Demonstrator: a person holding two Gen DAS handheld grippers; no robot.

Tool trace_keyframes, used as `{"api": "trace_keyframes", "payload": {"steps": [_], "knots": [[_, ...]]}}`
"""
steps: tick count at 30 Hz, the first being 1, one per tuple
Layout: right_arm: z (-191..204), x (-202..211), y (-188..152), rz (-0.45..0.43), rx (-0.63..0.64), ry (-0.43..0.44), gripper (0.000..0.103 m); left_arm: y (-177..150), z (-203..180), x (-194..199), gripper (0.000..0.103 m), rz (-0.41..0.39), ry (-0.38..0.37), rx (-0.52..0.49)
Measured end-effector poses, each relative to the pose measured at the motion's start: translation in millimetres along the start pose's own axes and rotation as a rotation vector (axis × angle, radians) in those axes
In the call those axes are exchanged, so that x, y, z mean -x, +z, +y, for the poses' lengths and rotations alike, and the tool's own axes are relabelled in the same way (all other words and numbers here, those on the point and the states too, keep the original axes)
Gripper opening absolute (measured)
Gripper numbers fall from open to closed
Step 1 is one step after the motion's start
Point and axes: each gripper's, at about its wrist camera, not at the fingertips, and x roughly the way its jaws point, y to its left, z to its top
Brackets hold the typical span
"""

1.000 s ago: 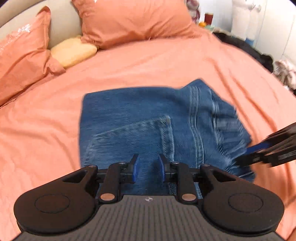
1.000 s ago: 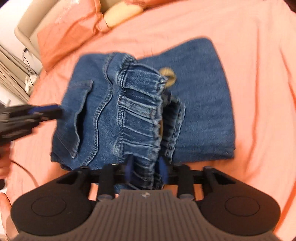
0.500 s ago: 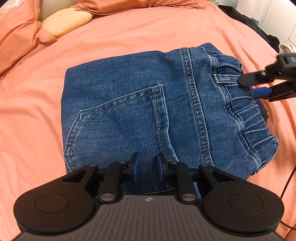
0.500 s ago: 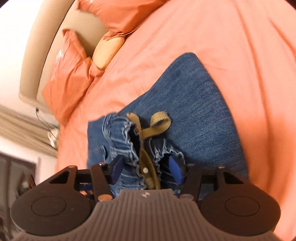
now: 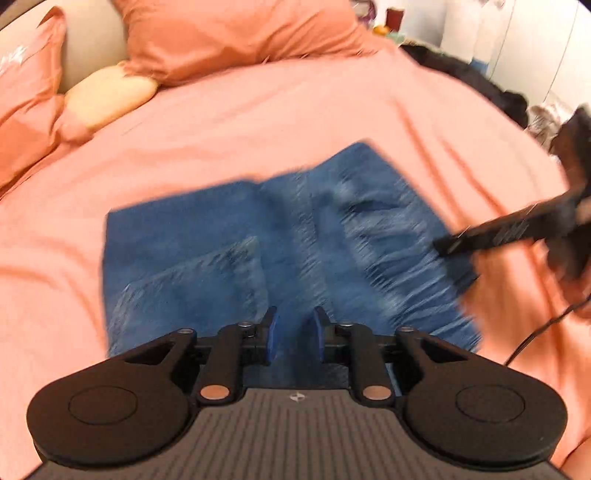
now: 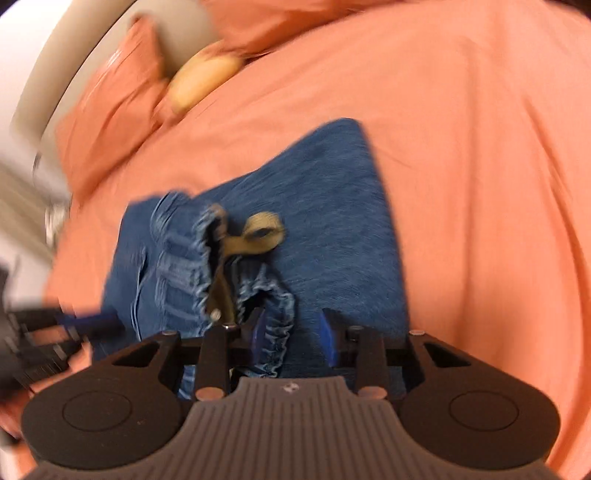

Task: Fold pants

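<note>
Blue denim pants point(image 5: 258, 251) lie folded into a compact rectangle on the orange bed; both views are motion-blurred. In the right wrist view the pants point(image 6: 332, 221) show the elastic waistband point(image 6: 273, 317) and a tan drawstring point(image 6: 258, 236) on top. My left gripper point(image 5: 294, 334) hovers at the near edge of the pants, jaws slightly apart, holding nothing. My right gripper point(image 6: 293, 332) is open over the waistband, with the ruffled edge between its jaws but not clamped. It shows as a dark blurred shape point(image 5: 491, 236) at the right in the left wrist view.
The orange bedsheet point(image 5: 258, 129) surrounds the pants. Orange pillows point(image 5: 229, 33) and a yellow cushion point(image 5: 110, 92) lie at the headboard. Dark clothes point(image 5: 472, 77) sit at the far right edge of the bed. A cable point(image 5: 535, 332) trails at the right.
My right gripper opened and let go of the waistband, which now lies on the folded pants. Both grippers have drawn back a little and are moving.
</note>
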Motion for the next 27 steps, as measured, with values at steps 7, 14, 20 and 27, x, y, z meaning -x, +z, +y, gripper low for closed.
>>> {"api": "trace_keyframes", "payload": {"steps": [7, 14, 20, 27], "knots": [[21, -19, 4, 0.009, 0.320, -0.056, 0.029, 45, -43, -23, 0.065, -0.020, -0.055, 0.073], [23, -25, 6, -0.005, 0.484, -0.023, 0.028, 74, -57, -65, 0.074, 0.103, 0.071, 0.108], [24, -31, 6, -0.001, 0.525, 0.007, 0.006, 78, -63, -89, 0.065, 0.194, 0.153, 0.080], [31, -16, -4, -0.066, 0.599, -0.018, 0.000, 76, -63, -68, 0.041, 0.160, 0.141, 0.040]]}}
